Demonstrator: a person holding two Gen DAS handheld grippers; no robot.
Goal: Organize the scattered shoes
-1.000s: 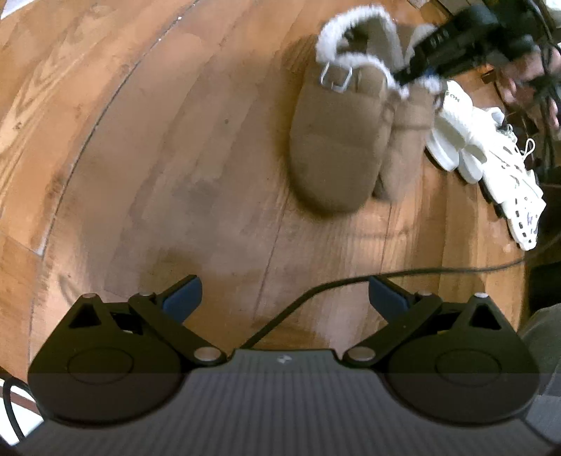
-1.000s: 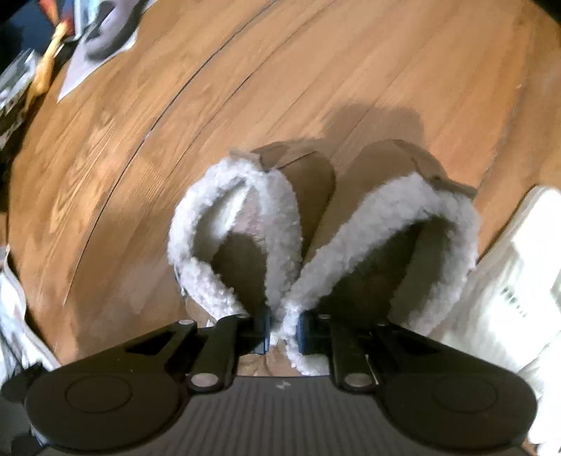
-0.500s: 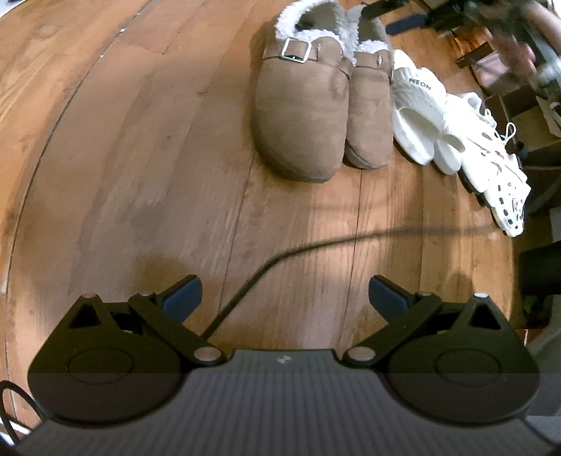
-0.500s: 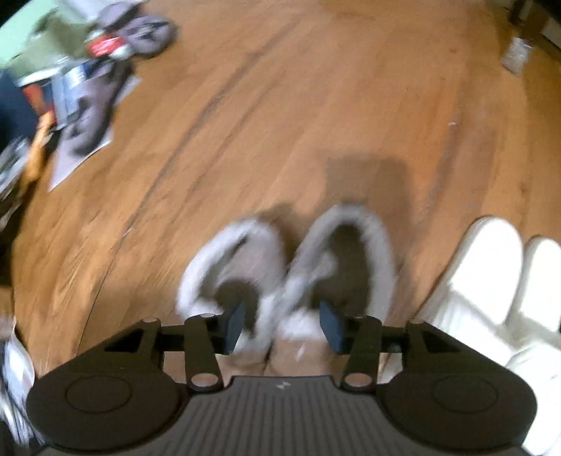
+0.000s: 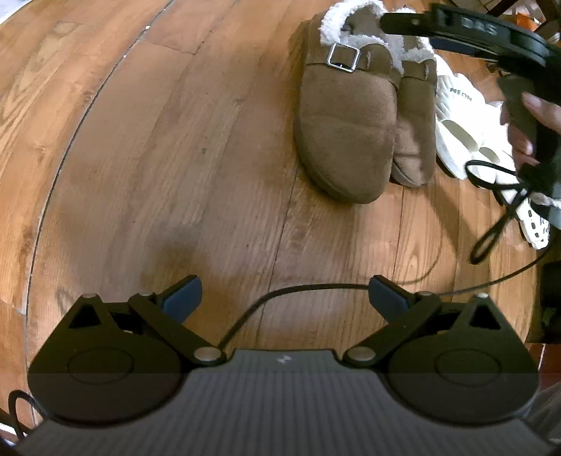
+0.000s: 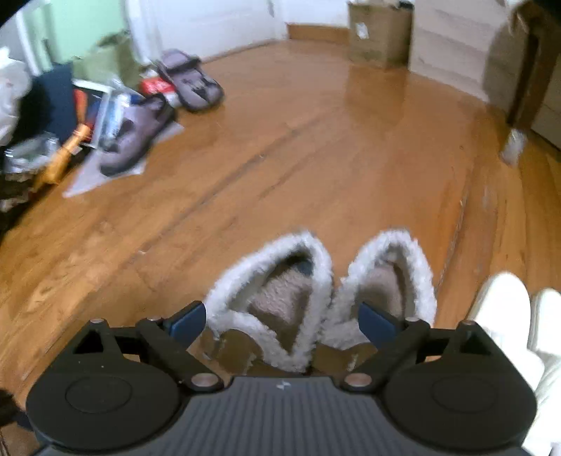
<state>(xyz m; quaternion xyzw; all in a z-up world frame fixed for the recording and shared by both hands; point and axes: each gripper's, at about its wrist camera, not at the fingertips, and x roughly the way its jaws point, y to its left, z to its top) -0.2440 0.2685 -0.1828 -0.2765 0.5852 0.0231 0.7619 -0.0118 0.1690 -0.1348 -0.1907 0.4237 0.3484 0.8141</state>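
Observation:
Two brown suede clogs with white fleece lining (image 5: 347, 115) stand side by side on the wood floor; they also show in the right wrist view (image 6: 315, 294). White sandals (image 5: 463, 119) and a white sneaker (image 5: 533, 221) lie right of them. My left gripper (image 5: 284, 294) is open and empty, well short of the clogs. My right gripper (image 6: 280, 319) is open and empty, raised above the clogs' heel ends; it shows in the left wrist view (image 5: 466, 28). Two grey shoes (image 6: 133, 136) (image 6: 193, 80) lie far left.
A pile of papers, bags and an orange bottle (image 6: 59, 158) sits at the far left by the grey shoes. A cardboard box (image 6: 378, 31) and white furniture (image 6: 455, 42) stand at the back. A black cable (image 5: 315, 291) crosses the floor near my left gripper.
My right gripper let go of the clogs' fleece edges, opened wide and lifted back, tilting up toward the room. My left gripper stayed open, with its view shifting around the clogs.

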